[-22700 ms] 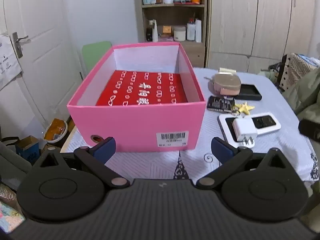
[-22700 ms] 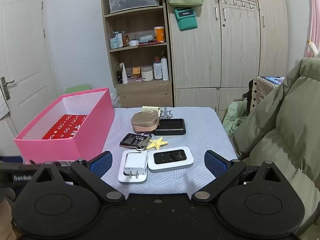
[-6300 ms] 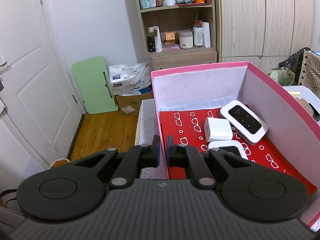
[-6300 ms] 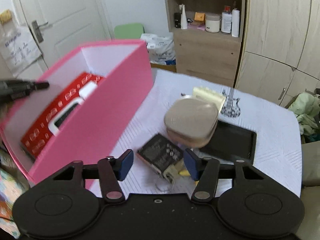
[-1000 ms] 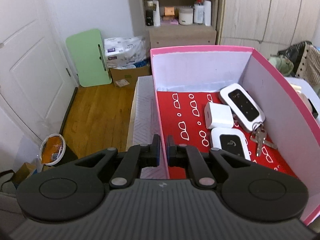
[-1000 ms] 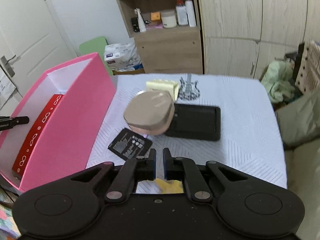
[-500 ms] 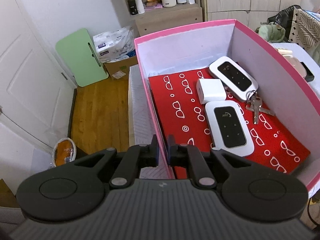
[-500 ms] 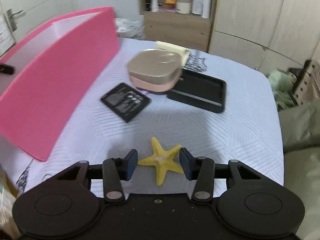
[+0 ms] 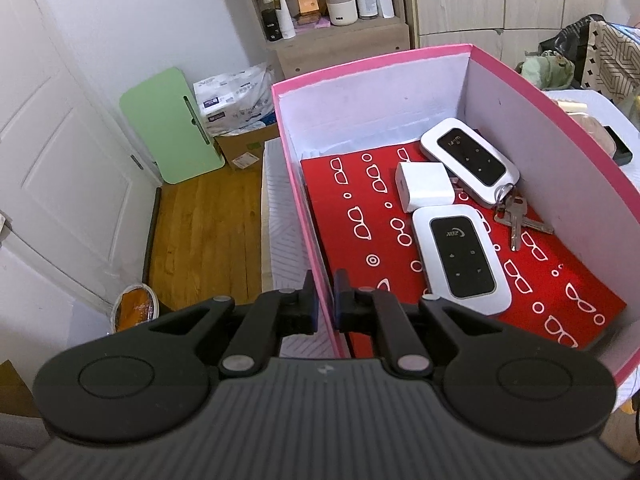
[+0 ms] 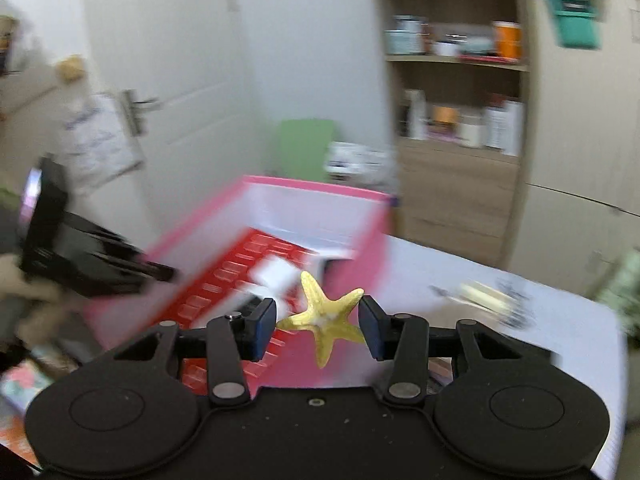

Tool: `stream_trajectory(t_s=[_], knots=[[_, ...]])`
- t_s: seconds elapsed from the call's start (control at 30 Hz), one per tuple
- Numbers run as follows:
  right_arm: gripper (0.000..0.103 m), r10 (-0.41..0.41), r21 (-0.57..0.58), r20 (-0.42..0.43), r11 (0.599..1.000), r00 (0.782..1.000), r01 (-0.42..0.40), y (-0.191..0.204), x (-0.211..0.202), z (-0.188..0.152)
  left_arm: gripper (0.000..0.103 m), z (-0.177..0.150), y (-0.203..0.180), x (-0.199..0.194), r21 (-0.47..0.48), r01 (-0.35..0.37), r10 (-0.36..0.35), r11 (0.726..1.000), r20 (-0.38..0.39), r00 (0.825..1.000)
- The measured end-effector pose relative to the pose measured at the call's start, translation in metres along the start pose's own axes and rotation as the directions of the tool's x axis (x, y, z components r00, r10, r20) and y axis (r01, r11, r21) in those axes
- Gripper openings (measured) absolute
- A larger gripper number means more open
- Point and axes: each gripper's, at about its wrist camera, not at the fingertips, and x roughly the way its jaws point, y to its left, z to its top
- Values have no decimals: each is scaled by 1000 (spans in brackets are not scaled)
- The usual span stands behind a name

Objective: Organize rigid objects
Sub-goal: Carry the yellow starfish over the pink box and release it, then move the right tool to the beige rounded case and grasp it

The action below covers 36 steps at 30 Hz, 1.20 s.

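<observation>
Bright, even indoor light; sharp left view, heavily motion-blurred right view, fisheye-bent edges.

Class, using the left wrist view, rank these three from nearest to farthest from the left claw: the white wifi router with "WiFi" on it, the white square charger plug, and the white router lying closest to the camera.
1. White router with the dark oval screen, nearest, in the box's middle.
2. White square charger plug, just beyond it.
3. White "WiFi" router, farthest, by the pink box's back right corner.

The left claw grips the box's left wall.

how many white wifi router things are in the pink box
2: one lies at the far right corner of the pink box, the other nearer, beside the keys. None seem hidden.
</observation>
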Motion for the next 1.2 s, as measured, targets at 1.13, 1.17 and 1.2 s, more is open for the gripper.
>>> stream_trajectory(t_s=[1.13,1.17,1.2], knots=[[62,-206,191,-49,959,977,211,-81,7,-31,5,-5,-4,-4,-30,-21,22,999,31,999],[62,-264,175,-79,946,961,274,-87,10,-39,5,-5,-5,-5,-32,-22,23,999,32,999],[62,-308,164,-105,932,946,322,-93,13,-46,5,-5,-5,-5,-33,-22,23,999,32,999]])
